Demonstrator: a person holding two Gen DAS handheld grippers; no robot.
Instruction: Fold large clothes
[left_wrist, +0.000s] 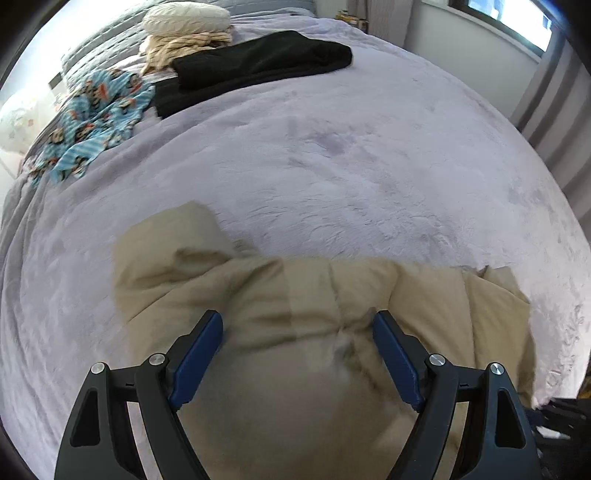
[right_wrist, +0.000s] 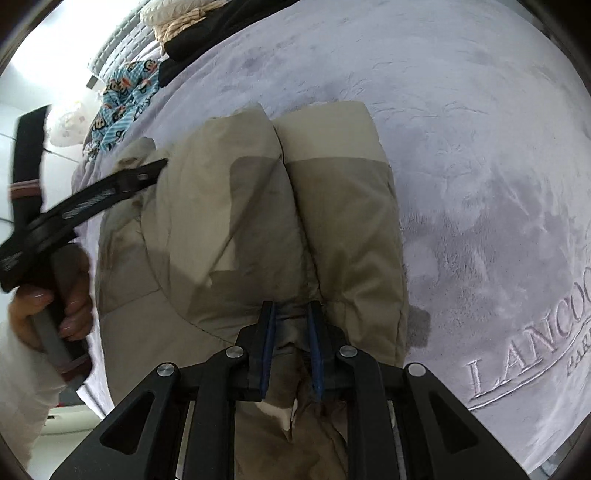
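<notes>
A beige puffy jacket (left_wrist: 280, 291) lies partly folded on the lilac plush blanket (left_wrist: 332, 155) of a bed. My left gripper (left_wrist: 297, 325) is open, its blue pads (left_wrist: 199, 354) spread wide just above the jacket's near part, holding nothing. In the right wrist view the jacket (right_wrist: 258, 221) lies folded lengthwise in two padded rolls. My right gripper (right_wrist: 291, 310) is shut on a bunched fold of the jacket at its near edge. The left gripper (right_wrist: 110, 188) shows there as a black arm at the jacket's left side, held by a hand (right_wrist: 55, 306).
At the bed's far side lie a black folded garment (left_wrist: 258, 62), a blue monkey-print garment (left_wrist: 96, 118), a cream knit (left_wrist: 184, 40) and a round cushion (left_wrist: 184, 16). A window (left_wrist: 509, 14) and curtain (left_wrist: 554, 110) stand at the right. The blanket has embroidered lettering (right_wrist: 528, 339).
</notes>
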